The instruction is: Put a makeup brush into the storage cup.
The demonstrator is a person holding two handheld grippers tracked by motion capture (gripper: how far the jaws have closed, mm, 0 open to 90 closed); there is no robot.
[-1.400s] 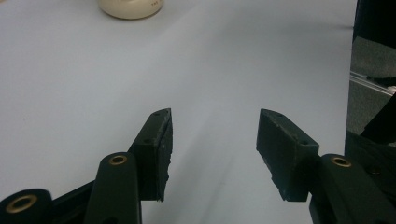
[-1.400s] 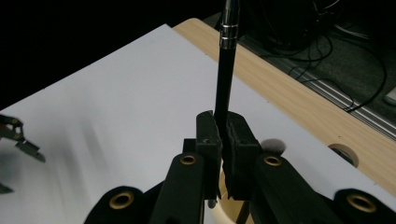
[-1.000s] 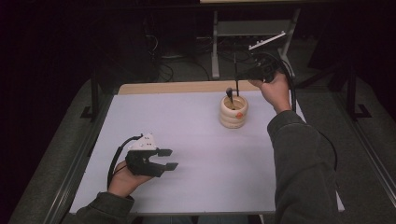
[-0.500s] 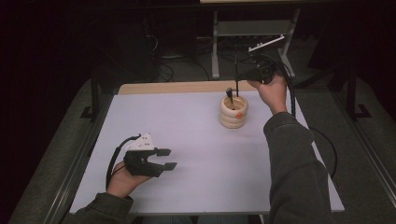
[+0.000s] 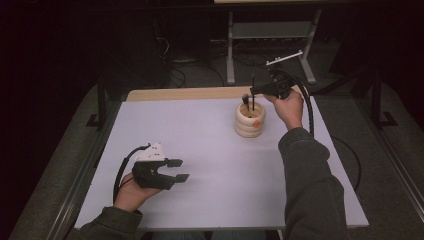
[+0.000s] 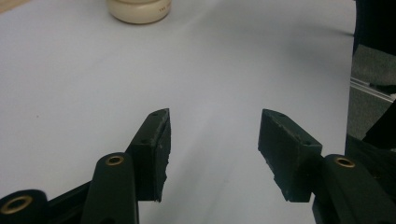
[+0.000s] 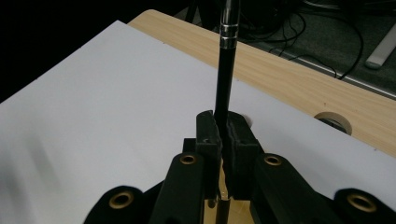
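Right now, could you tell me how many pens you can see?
2: one pen clamped in the right gripper above the holder, another standing inside it; more may be hidden.

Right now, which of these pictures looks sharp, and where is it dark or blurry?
High view: the white table top is evenly lit, the surroundings nearly black. Left gripper view: black jaws crisp, the cream ringed holder soft. Right gripper view: the thin black pen sharp, the near white surface smeared.
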